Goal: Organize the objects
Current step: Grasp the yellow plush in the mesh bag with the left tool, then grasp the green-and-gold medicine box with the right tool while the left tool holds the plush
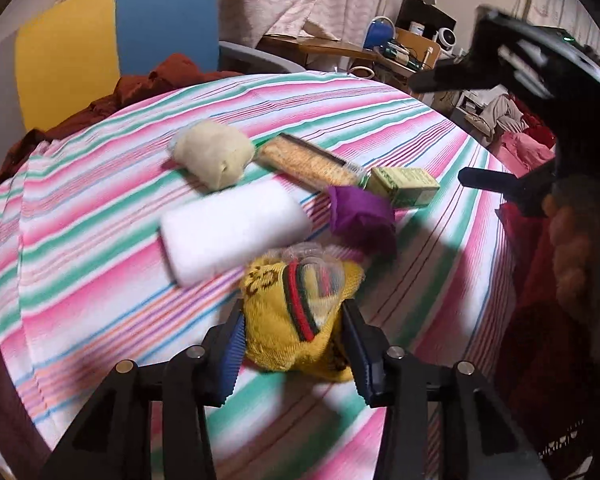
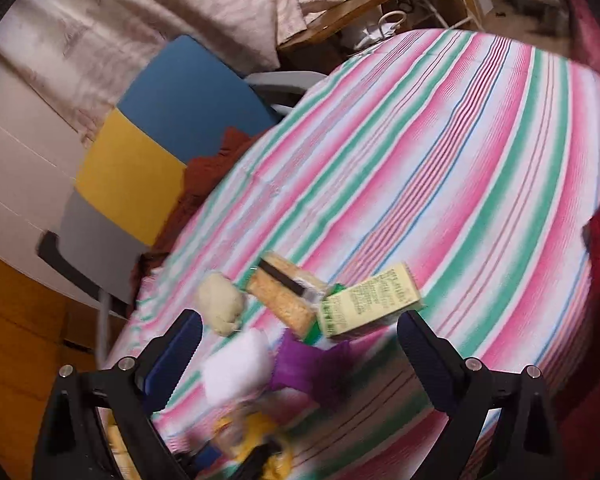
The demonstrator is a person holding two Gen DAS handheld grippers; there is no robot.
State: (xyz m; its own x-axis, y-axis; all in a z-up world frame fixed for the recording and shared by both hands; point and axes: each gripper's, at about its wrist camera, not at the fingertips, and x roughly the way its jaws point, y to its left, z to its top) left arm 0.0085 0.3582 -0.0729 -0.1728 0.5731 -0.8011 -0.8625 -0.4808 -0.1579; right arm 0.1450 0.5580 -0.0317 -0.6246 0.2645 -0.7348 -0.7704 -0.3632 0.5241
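Fingers of our left gripper (image 1: 294,322) pinched the yellow knit bundle (image 1: 296,320) on the striped cloth (image 1: 100,216), just near-side of the white roll (image 1: 230,228); our right gripper (image 2: 300,354) hung wide and empty above that roll, with the purple cloth (image 1: 360,212) beside it and the green box (image 2: 370,300) beyond.

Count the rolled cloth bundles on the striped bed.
4: cream bundle at the far left, white roll in the middle, purple bundle beside the green box, yellow bundle in the left gripper.
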